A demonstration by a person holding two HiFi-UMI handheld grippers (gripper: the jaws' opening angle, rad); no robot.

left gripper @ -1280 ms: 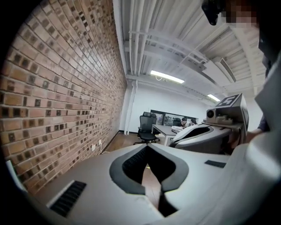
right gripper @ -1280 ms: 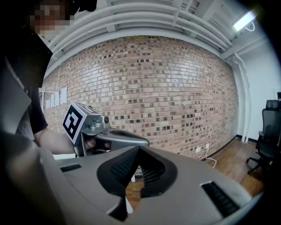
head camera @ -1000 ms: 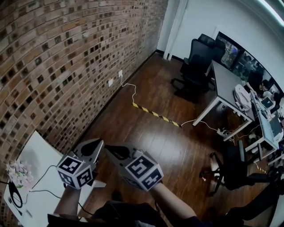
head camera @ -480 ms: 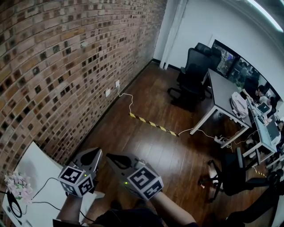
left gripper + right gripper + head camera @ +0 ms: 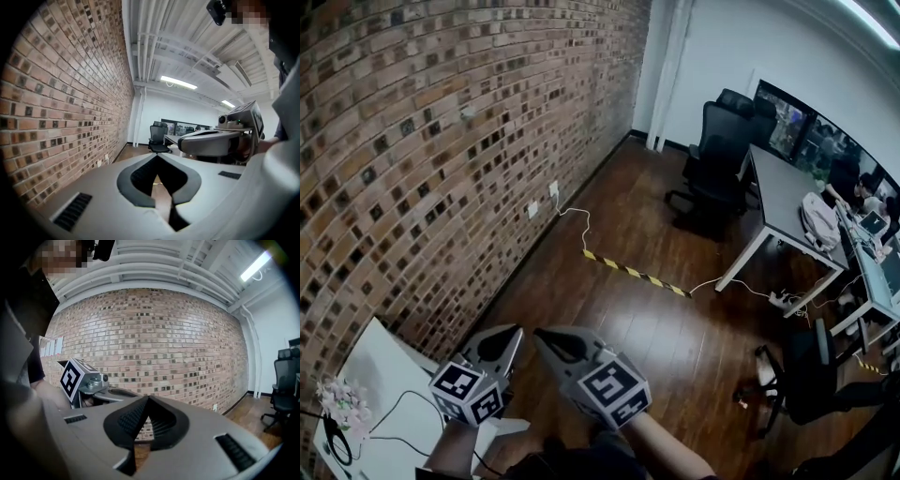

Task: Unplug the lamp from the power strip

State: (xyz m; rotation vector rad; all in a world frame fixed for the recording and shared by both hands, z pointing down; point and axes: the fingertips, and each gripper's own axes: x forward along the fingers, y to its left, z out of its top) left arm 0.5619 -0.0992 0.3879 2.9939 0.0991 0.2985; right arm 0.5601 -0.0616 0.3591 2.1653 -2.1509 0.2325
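Jaws shut, empty on left gripper [image 5: 514,334] & right gripper [image 5: 546,336]; no lamp/strip in view
Below-left of left jaws: tabletop [image 5: 380,361] w/ cords [image 5: 392,413], so left's nearer

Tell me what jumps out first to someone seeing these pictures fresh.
The brick wall fills the left of the head view. At the bottom, the left gripper and right gripper sit side by side, fingers closed and empty. A yellow-and-black strip crosses the wooden floor mid-frame.
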